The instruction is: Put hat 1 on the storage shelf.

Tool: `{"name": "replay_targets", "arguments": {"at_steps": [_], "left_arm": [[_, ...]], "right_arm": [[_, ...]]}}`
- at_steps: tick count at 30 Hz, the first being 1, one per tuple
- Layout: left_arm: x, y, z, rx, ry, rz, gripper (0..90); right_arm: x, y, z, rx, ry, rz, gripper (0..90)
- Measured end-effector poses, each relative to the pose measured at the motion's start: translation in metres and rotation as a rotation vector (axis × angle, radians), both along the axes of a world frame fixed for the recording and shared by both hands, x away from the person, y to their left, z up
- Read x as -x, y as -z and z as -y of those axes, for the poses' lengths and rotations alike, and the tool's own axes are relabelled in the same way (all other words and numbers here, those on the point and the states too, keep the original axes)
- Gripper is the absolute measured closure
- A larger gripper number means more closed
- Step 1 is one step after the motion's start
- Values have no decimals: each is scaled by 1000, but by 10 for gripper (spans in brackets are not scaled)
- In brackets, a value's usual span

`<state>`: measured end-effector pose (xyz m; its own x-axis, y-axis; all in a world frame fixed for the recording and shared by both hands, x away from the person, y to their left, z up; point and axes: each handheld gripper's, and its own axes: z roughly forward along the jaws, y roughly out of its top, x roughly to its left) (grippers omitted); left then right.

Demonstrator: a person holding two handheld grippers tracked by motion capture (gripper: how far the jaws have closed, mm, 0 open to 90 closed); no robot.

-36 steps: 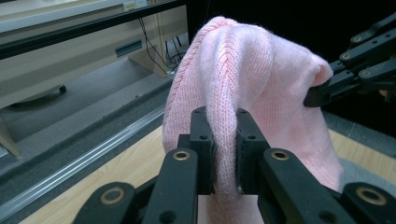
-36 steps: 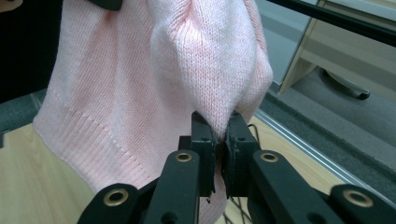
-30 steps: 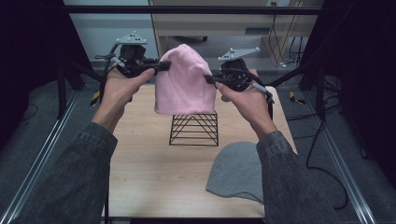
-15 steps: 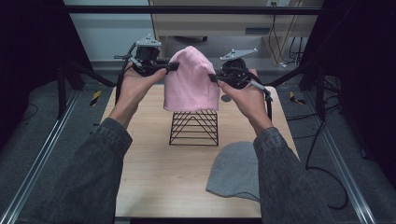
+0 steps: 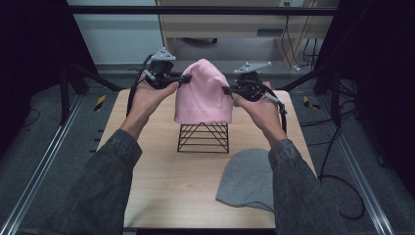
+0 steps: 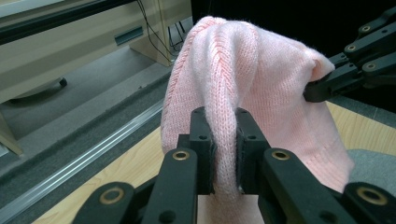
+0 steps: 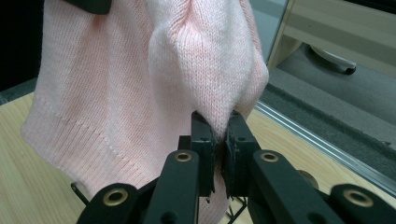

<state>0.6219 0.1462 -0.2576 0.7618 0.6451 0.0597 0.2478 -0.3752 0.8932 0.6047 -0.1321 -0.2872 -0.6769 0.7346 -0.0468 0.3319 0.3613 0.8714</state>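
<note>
Both claws pinch the pink beanie [image 5: 203, 95]: left claw [image 5: 182, 78] and right claw [image 5: 228, 90] on opposite sides, holding it spread at frame center over the wire rack [image 5: 203, 138], probably to drape it.

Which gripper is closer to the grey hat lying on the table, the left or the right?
Right. The right gripper holds the pink hat above the grey hat's side; the left gripper is across the wire stand.

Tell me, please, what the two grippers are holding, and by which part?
Both hold the pink knit beanie: the left gripper pinches a fold on one side, the right gripper a fold on the opposite side.
</note>
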Motion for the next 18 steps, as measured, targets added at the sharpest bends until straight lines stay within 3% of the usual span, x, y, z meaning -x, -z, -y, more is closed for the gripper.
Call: {"name": "replay_targets", "arguments": {"at_steps": [10, 18], "left_arm": [[7, 11, -4, 19, 24, -26, 793], [17, 16, -3, 6, 47, -37, 795]], "right_arm": [[10, 8, 3, -10, -38, 1, 839], [20, 15, 6, -8, -62, -5, 843]]}}
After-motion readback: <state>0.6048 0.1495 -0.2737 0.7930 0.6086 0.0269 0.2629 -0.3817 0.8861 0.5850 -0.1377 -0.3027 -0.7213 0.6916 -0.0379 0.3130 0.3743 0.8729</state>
